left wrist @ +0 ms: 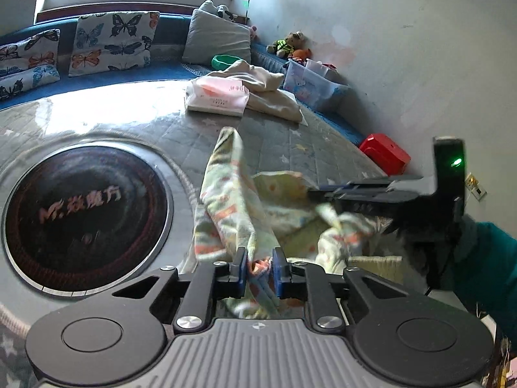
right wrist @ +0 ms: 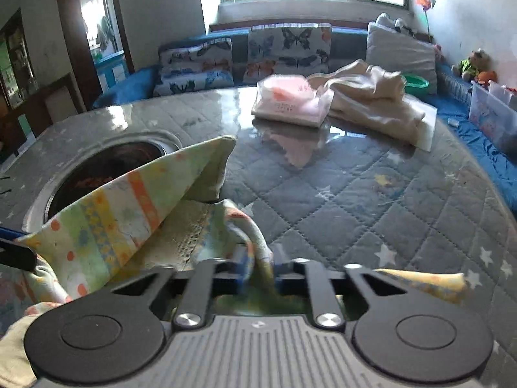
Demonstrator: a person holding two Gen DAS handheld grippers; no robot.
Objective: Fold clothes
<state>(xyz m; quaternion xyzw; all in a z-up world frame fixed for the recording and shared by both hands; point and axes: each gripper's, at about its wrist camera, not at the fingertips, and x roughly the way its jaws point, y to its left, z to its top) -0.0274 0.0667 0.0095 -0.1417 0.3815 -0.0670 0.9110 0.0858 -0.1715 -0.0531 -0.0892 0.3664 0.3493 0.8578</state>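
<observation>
The patterned garment point(left wrist: 232, 200), pale green with orange and yellow stripes and dots, sits bunched at the lower middle of both views, partly raised off the quilted grey tabletop point(right wrist: 371, 200). My left claw point(left wrist: 260, 271) is clenched on a gathered fold of it, cloth pinched between the blue pads. My right claw point(right wrist: 258, 274) is likewise clamped on another part of the cloth; in the left view it reaches in from the right edge. To the left of the garment a round dark burner point(left wrist: 84, 220) is set into the tabletop. Toward the top of the frame lie a pink tissue pack point(right wrist: 290, 103) and, touching it on the right, a cream cloth point(right wrist: 374, 100). Behind them, butterfly cushions point(right wrist: 287, 51) line a blue bench.
</observation>
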